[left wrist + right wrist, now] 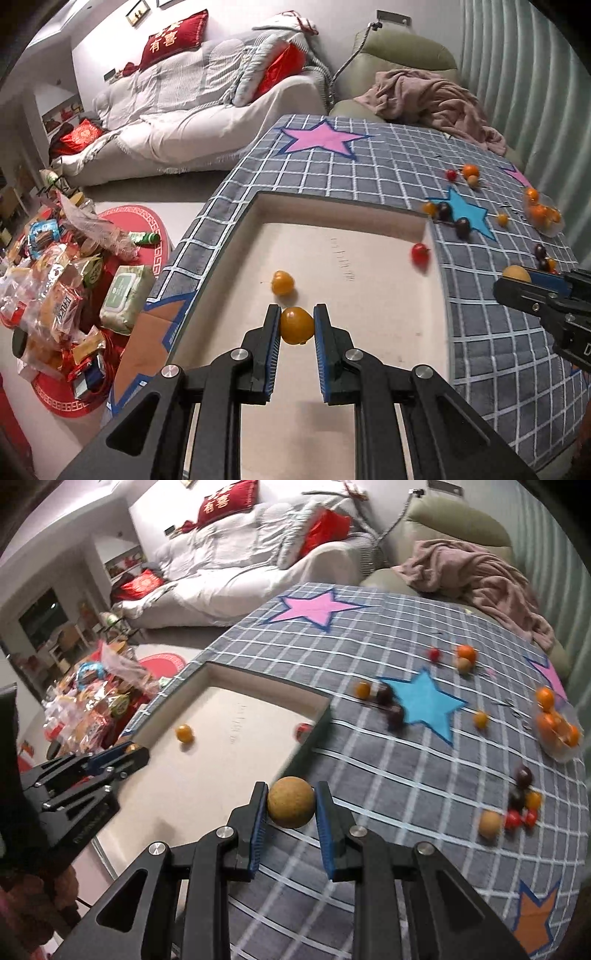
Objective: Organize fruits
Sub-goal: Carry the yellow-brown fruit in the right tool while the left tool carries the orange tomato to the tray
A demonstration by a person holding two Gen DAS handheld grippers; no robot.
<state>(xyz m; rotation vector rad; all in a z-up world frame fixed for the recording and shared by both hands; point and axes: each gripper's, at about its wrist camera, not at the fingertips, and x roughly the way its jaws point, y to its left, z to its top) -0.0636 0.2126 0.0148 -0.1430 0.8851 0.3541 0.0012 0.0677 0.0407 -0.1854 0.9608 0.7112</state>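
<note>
1. The left claw (296, 325) is clamped on a small glossy orange-yellow tomato-like fruit (296, 325), held above the floor of the shallow cream-white rectangular tray (343, 206). The fruit sits right at the fingertips, so a slight easing of the squeeze could drop it, and it would likely roll on the smooth tray floor.
2. The right claw (291, 806) grips a matte tan round fruit (291, 807), hanging over the grey checked cloth-covered bench (406, 775), just beside the tray's near right wall. If carried too low toward 10 o'clock, the fruit or fingers could strike that wall and shove the tray.
3. Both claws appear headed for the same tray; the left claw shows at 9 o'clock in the right wrist view, so a collision is possible.
4. Inside the tray, a second small orange fruit (283, 282) lies at 12 o'clock from the left claw, and a small red cherry tomato (420, 254) rests near the right wall. A dropped fruit could knock either one.
5. Many loose fruits remain on the bench, some in a clear plastic container (559, 734) at 3 o'clock; a sweeping move may scatter them off the edge.
</note>
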